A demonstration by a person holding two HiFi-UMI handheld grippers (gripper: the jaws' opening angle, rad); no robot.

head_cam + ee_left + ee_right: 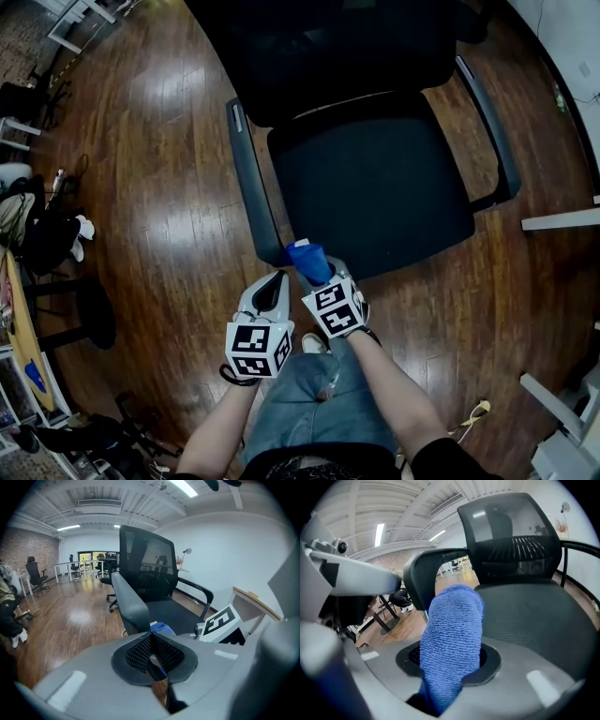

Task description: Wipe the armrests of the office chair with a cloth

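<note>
I am clamping my right gripper [317,274] on the blue cloth [307,255]. A thick roll of it is standing up between my jaws, just below the middle of the head view. Its free end is sitting at the near tip of the armrest [253,178], the grey bar slanting down left of centre, though I cannot tell whether it is touching. My left gripper [274,289] is hovering just beside it at lower left, jaws pressed together on nothing.

I am worrying about three things. Bunched this narrow, the cloth may wipe only a thin stripe. If it snags on the armrest's edge, it could pull out of my grip. And since nothing is steadying the office chair [375,187], a firm push may swivel it away. The other armrest [489,122], at upper right, is lying well apart.
</note>
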